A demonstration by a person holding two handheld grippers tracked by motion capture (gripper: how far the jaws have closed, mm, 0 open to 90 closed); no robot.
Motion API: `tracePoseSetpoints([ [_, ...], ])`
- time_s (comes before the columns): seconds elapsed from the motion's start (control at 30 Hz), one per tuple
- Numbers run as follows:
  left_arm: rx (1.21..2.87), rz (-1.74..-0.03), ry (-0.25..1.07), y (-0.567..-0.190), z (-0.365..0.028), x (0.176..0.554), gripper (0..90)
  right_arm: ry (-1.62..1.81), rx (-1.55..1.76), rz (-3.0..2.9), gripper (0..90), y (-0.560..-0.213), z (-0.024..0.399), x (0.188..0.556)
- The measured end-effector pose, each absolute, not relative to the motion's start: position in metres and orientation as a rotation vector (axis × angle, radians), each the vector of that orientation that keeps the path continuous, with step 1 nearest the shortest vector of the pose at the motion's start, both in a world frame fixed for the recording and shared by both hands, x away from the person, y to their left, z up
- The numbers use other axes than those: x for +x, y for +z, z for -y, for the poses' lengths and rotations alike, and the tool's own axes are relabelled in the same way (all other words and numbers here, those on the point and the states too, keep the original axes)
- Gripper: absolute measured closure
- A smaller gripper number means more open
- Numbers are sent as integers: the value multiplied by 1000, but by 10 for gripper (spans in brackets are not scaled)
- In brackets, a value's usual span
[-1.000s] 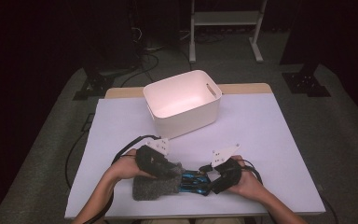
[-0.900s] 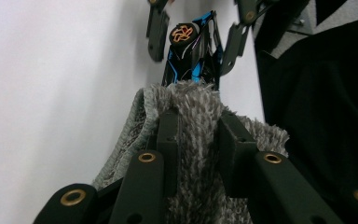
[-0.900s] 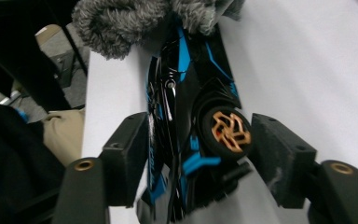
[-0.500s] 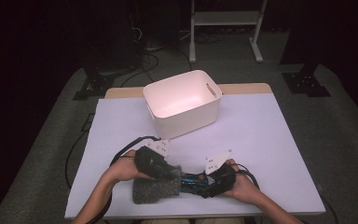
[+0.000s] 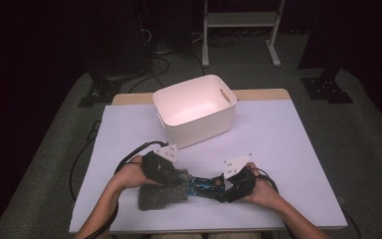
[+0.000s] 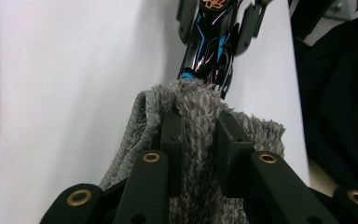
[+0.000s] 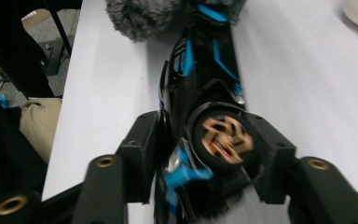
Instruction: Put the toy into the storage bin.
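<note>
A grey fluffy cloth (image 5: 156, 196) lies near the table's front edge, with a black and blue toy car (image 5: 203, 185) touching its right end. My left gripper (image 5: 178, 178) is shut on a fold of the cloth (image 6: 196, 98), its jaws (image 6: 198, 123) pinching the pile. My right gripper (image 5: 225, 187) holds the car's rear from the right. In the right gripper view its jaws (image 7: 205, 135) sit on either side of the car (image 7: 200, 60) at a gold wheel. They have just been opening a little, with the car between them and the pads against it.
An empty white bin (image 5: 199, 127) stands at the table's middle back, behind both hands. The white tabletop (image 5: 288, 139) spreads to the right and left of it. Cables trail from the left gripper over the table's left edge. Dark floor and stands surround the table.
The right gripper has shifted slightly toward the cloth and closed onto the car's rear. The left gripper and the cloth have stayed in place.
</note>
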State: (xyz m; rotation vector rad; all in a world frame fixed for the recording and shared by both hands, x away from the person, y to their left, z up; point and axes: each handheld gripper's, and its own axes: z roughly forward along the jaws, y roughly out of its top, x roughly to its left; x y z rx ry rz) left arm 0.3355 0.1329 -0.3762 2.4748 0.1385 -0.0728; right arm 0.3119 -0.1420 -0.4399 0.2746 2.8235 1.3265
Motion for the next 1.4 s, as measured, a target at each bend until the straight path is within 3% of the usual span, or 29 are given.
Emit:
tracePoseSetpoints([
  [0.1,2469,-116,-89,-377,-135,331,755,1319,300,-2827,448,-439,151,308],
  [0.27,2457,-125,-94,-378,-137,330,754,1343,338,-2802,564,-442,159,297],
  [0.47,2457,-100,-115,-372,-127,330,755,1333,296,-2795,571,-441,159,297],
  [0.97,2502,95,-158,-373,-43,332,766,1334,261,-2796,571,-441,149,303],
  [1.4,2489,-1,-143,-374,-83,333,764,1344,267,-2794,571,-442,149,304],
])
